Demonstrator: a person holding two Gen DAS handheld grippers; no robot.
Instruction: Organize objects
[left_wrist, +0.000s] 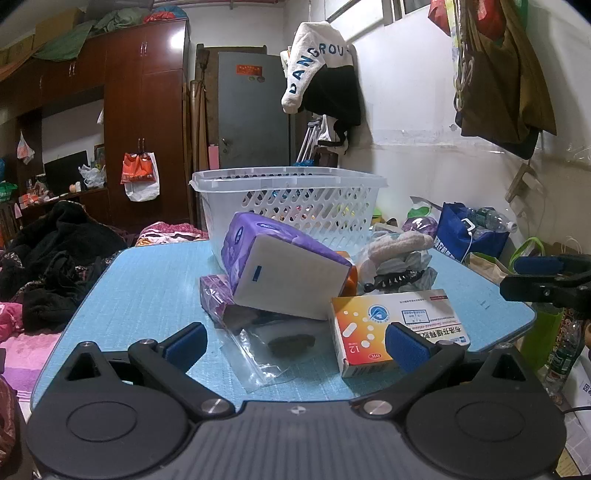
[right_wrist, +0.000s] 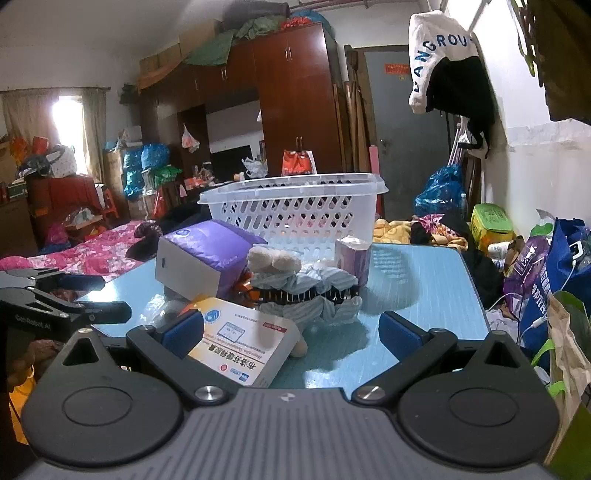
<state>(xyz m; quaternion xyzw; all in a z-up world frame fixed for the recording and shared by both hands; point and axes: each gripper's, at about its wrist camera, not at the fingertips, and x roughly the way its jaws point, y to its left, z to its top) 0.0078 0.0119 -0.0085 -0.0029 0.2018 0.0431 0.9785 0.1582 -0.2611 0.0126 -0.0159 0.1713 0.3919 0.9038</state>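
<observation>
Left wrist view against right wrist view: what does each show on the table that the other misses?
Only the left wrist view shows the clear zip bag lying flat before the pile, and the purple box under the tissue pack.

Only the right wrist view shows the small tissue packet standing near the basket.

Both show the white basket at the back, the purple tissue pack, the medicine box, the black hair claw and both grippers open: left gripper, right gripper.
</observation>
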